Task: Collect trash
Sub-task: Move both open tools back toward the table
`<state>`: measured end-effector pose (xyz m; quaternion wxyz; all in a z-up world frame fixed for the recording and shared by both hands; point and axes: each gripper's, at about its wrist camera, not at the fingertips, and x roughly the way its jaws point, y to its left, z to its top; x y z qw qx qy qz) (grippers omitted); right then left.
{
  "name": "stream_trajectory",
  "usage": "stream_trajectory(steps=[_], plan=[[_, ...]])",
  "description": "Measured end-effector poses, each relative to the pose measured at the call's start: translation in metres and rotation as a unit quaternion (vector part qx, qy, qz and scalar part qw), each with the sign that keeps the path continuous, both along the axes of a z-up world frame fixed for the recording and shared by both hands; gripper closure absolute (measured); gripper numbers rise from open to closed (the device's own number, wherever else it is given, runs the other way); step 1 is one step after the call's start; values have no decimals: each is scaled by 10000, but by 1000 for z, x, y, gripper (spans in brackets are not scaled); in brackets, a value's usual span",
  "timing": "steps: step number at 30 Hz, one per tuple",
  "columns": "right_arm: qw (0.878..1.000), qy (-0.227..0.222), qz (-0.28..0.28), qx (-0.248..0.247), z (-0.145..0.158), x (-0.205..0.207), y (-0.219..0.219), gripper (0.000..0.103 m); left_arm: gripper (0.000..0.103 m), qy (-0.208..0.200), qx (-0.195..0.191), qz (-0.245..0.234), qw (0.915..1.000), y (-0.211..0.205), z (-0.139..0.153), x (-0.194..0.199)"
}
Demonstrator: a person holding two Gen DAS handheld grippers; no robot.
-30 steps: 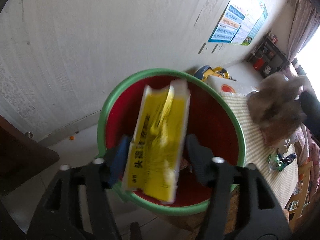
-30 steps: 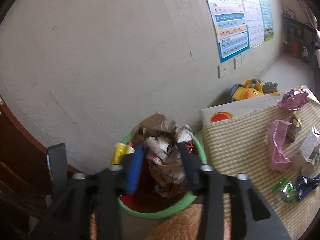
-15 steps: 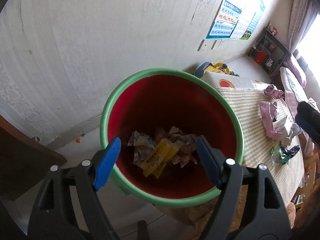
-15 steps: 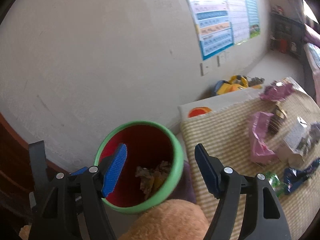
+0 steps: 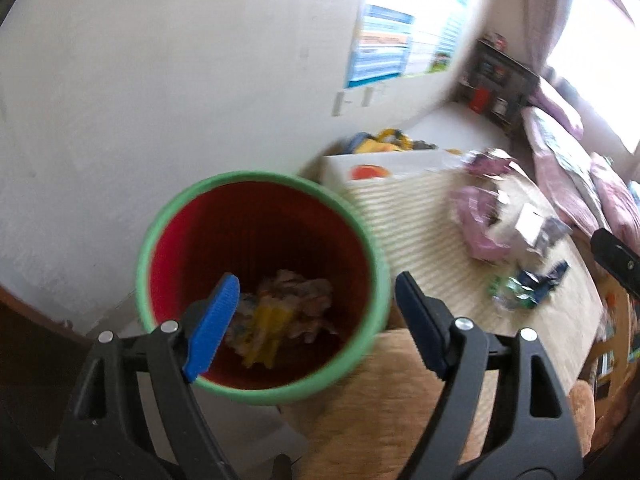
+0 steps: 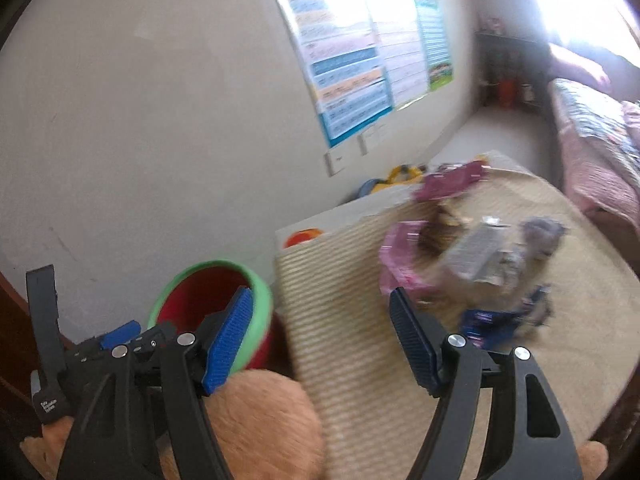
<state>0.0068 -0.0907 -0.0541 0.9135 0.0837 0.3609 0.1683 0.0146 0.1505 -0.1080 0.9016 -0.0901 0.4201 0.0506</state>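
Left gripper [image 5: 316, 316]: jaws apart, nothing between; just been widening after letting go, hanging over the bin mouth.
Right gripper [image 6: 320, 336]: jaws apart, empty; aimed at the mat, likely for the next pick.
Bin [image 5: 160, 216]: green rim, red inside; at 9 o'clock of the mat, against the wall, placed within easy reach of both hands.
Binned trash [image 5: 280, 312]: yellow carton and crumpled paper lying at the bottom.
Remaining trash [image 6: 472, 256]: pink wrapper, silver pack, blue wrapper, heaped on the mat at 1 o'clock of the right gripper; blurred.
Mat [image 6: 344, 304]: striped, beige, bearing the heap.
Change, left: a second ago clamped on the yellow carton above the bin; now carton down inside, view swung toward 3 o'clock.
Change, right: a second ago holding crumpled paper over the bin; now bin slid to 8 o'clock, heap nearer centre.
Judged: one drop done, more left.
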Motion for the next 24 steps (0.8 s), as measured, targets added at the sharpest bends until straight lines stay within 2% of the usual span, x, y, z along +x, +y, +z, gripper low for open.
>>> stream_trajectory(steps=[4,8,11,13,19,22,24], plan=[[9987,24,-515,23,-5,-23,-53,34,26,56,32,-546,9985,-48,-3,9],[9941,204,-1060,65,-20,-41,-101,34,26,190,149,-1249,9919,-103,-10,11],[9891,357,-1415,183,-33,-50,-129,34,26,208,165,-1567,9873,-126,-13,16],[9864,429,-1566,269,-41,-53,-141,34,26,198,194,-1575,9871,-134,-12,31],[9847,524,-1600,450,-59,-57,-152,34,26,242,71,-1223,9922,-147,-19,120],[9842,679,-1536,569,-68,-53,-153,34,26,510,301,-1265,9902,-165,-37,161],[9837,723,-1526,613,-72,-53,-155,34,26,680,300,-1192,9901,-170,-50,178]])
